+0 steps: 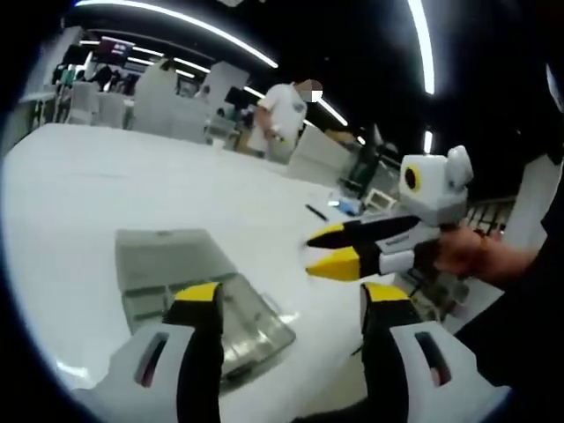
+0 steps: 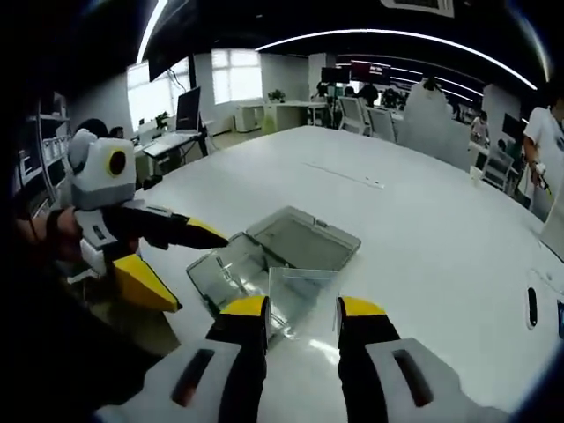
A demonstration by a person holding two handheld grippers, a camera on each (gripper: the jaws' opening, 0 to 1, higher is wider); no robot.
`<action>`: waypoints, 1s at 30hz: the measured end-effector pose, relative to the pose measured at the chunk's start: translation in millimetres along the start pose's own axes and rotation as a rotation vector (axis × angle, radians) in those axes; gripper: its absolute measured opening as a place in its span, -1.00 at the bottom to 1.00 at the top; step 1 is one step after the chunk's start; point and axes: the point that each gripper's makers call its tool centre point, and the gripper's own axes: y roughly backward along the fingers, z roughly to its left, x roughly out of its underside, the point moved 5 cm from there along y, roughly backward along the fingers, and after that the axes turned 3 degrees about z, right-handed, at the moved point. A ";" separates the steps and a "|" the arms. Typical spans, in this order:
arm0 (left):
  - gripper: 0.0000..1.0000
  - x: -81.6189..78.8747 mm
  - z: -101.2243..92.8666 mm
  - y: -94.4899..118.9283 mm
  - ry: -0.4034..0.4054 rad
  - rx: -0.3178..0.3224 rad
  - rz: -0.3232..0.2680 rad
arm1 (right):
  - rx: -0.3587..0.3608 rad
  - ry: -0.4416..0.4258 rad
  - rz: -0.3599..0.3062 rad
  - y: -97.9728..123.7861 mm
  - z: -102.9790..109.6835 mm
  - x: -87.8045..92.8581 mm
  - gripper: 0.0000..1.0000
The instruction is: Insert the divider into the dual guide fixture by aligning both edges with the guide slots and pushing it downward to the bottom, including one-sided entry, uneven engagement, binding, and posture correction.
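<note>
Divider: I see this clear plastic sheet in the right gripper view, standing upright between the yellow tips of my right claw, which is clenched on its lower edge. Beyond it lies the clear plastic box on the white tabletop, lid open flat toward the far side.

My left claw enters this view from the left, yellow tips spread, one tip near the box's left edge. I cannot tell whether it touches the box.

From the left gripper view, I read the box as lying just ahead of my left claw, whose two tips stand released, well apart, with nothing between them. The right claw enters from the right, held by a hand. Its tips look parted there, and the divider is too faint to make out in that view. A person stands in the background beyond the tabletop.
</note>
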 end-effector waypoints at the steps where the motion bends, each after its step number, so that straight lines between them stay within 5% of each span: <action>1: 0.14 0.8 -1.2 -0.5 0.010 0.007 0.002 | 0.003 0.005 -0.002 0.2 2.1 0.3 -0.47; 12: -0.14 6.3 -5.0 -1.1 0.084 0.038 0.023 | -0.018 -0.003 -0.007 1.0 18.9 6.1 -0.47; 30: -0.78 4.0 -6.9 -9.2 0.189 0.087 -0.034 | -0.045 -0.004 -0.031 2.5 32.9 6.4 -0.47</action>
